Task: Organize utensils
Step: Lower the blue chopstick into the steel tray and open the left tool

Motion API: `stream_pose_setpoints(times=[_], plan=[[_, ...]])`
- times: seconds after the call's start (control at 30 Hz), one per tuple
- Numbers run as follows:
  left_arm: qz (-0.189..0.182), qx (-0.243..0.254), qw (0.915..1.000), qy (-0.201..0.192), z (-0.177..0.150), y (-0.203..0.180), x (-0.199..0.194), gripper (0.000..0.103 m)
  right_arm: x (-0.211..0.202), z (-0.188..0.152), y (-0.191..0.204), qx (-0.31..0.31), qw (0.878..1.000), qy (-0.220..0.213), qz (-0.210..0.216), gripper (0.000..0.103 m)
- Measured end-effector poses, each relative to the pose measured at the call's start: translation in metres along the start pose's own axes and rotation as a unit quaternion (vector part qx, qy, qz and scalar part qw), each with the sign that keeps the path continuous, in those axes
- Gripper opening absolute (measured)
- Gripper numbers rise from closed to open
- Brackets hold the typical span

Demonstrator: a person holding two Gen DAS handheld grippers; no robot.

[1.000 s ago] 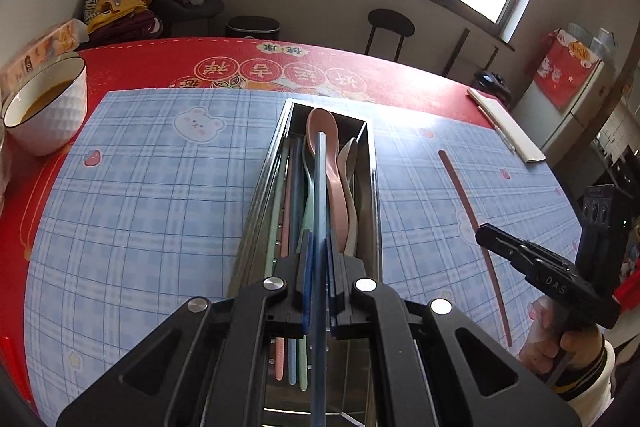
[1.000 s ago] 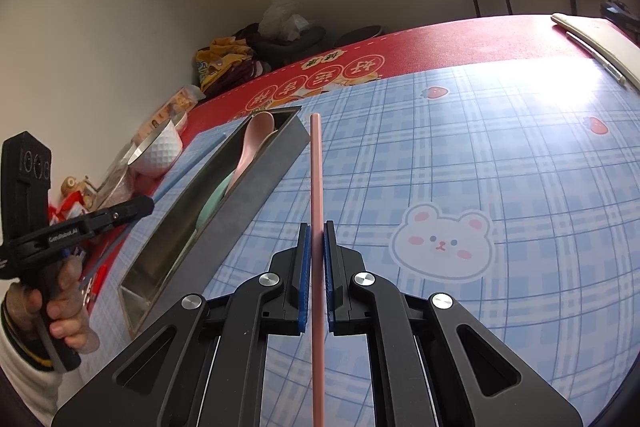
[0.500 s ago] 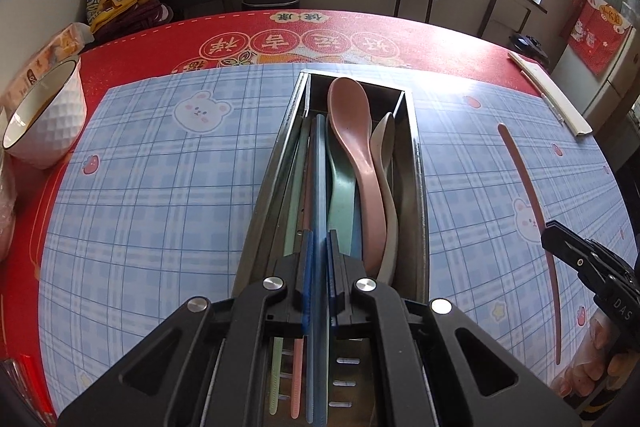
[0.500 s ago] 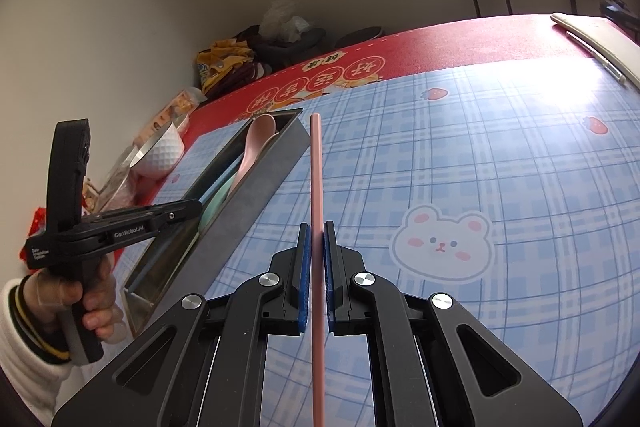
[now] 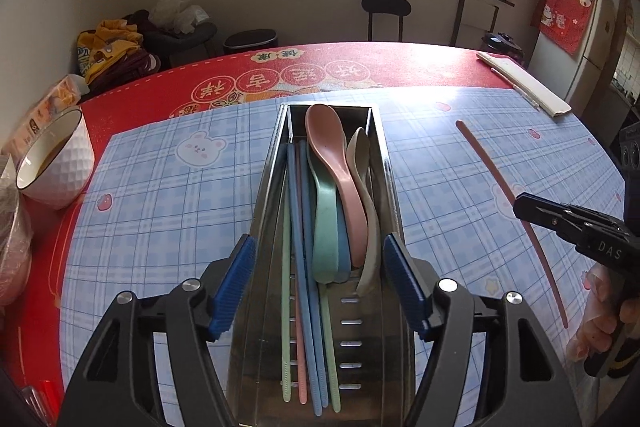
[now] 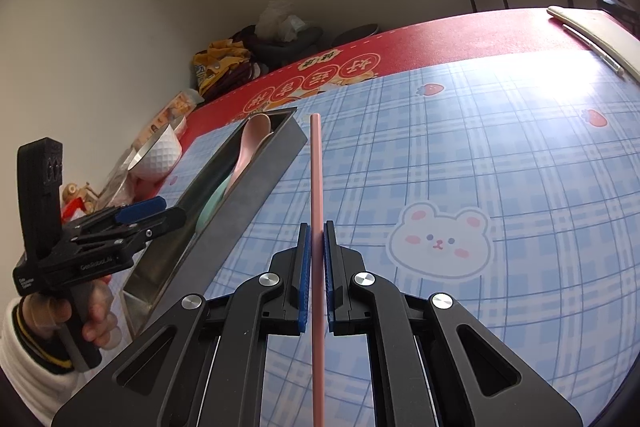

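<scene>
over the tray [image 5: 276, 163] the left gripper [image 5: 320, 285] has just been opening, jaws wide with nothing between them, the blue chopstick [image 5: 305, 267] lying inside; the right gripper [image 6: 316, 277] pinches a pink chopstick [image 6: 316, 179] just right of the tray, likely next in.

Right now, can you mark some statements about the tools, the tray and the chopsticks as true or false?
1. The left tool is shut on a blue chopstick. False: its jaws have just been opening and stand open, pressing nothing.
2. The right tool is shut on a pink chopstick. True.
3. The pink spoon lies in the metal tray. True.
4. The white bowl sits inside the tray. False: it stands apart, on the table's red cover.
</scene>
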State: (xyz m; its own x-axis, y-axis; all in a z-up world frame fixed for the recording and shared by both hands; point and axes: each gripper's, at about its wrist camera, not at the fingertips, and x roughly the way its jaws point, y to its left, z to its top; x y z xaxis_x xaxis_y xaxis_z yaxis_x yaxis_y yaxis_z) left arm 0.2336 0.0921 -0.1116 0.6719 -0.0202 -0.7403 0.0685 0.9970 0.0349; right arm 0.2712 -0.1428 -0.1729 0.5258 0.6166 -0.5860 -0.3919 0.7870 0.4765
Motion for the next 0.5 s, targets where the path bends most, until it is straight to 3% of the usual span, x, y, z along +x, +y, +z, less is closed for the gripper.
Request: stream_pose_setpoints(times=[0.17, 0.37, 0.5], plan=[[0.018, 0.012, 0.9991, -0.036, -0.014, 0.005, -0.016, 0.084, 0.0, -0.001, -0.001, 0.008, 1.0, -0.003, 0.005, 0.006], [0.018, 0.005, 0.9971, -0.073, -0.027, 0.021, -0.033, 0.096, -0.004, 0.002, -0.002, 0.026, 1.0, -0.011, 0.009, 0.006], [0.003, 0.0, 0.9947, -0.103, -0.032, 0.033, -0.041, 0.097, -0.003, 0.004, 0.002, 0.037, 0.999, -0.01, -0.015, 0.006]])
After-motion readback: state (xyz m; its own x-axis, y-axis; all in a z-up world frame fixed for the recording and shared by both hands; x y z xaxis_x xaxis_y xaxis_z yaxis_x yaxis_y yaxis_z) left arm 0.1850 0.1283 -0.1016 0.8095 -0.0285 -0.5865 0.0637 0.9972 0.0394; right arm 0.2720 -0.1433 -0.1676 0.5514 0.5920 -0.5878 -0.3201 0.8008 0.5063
